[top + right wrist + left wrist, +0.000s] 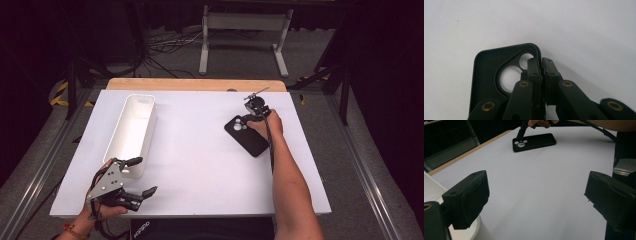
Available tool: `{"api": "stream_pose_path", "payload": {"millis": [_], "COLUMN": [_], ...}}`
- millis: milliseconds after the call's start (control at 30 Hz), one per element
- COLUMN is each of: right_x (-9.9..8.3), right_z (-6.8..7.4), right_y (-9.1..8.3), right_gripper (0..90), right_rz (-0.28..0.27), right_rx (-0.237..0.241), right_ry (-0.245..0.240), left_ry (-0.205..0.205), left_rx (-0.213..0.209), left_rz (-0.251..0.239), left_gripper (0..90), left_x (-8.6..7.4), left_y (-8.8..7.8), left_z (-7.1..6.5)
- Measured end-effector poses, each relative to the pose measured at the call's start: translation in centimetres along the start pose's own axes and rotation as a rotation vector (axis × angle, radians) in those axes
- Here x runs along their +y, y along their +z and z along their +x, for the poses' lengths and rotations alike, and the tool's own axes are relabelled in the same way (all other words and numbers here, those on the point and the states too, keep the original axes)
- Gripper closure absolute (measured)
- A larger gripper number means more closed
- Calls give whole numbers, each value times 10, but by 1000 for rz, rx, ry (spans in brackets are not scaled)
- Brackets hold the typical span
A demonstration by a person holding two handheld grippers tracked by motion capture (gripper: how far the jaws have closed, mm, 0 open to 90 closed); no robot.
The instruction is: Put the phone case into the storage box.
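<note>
A black phone case (pixel 251 139) lies on the white table (pixel 200 165) at the right, its camera cut-outs toward the far end. My right gripper (pixel 244 120) points down at that end. In the right gripper view the right gripper (pixel 541 62) is shut on the phone case (pixel 486 72), its side wall pinched between the pads beside the lens holes. My left gripper (pixel 144 175) rests at the table's near left corner, jaws wide apart and nothing between them. From the left gripper view, the left gripper (pixel 536 195) faces the phone case (pixel 536 141) and the right gripper (pixel 522 131) far off.
A long white bin (pixel 135 125) stands at the left of the table, just beyond my left gripper; its rim (pixel 431 192) shows at the lower left of the left gripper view. A wooden strip (pixel 195 84) edges the table's far side.
</note>
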State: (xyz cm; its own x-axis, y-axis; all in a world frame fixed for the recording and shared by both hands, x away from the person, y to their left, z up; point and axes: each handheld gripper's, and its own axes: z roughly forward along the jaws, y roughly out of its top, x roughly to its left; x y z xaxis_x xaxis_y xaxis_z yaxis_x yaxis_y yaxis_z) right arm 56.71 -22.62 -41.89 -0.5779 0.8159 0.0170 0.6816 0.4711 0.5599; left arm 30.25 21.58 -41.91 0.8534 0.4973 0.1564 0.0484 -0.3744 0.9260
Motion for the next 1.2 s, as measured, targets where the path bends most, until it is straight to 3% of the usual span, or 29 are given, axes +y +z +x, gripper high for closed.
{"api": "stream_pose_path", "payload": {"millis": [333,567,700,1000,1100,1200], "right_x": [-7,-17,-22,-37,-43,-46], "right_z": [16,28,32,46,51,55], "right_y": [-26,-57,-66,-86,-93,-97], "right_gripper": [879,882,882,882,882,882], "right_rz": [-94,-217,-273,-426,-488,-511], "right_rx": [19,23,18,19,26,31], "right_ry": [-39,-62,-51,-74,-73,-86], "left_ry": [-15,-24,-40,-59,-44,-54], "left_rx": [3,35,54,62,67,68], "left_rz": [-19,-16,-27,-63,-57,-55], "left_gripper": [66,81,87,107,117,128], "left_x": [4,7,8,22,29,31], "left_y": [1,3,2,5,8,13], "left_z": [2,2,2,5,5,5]}}
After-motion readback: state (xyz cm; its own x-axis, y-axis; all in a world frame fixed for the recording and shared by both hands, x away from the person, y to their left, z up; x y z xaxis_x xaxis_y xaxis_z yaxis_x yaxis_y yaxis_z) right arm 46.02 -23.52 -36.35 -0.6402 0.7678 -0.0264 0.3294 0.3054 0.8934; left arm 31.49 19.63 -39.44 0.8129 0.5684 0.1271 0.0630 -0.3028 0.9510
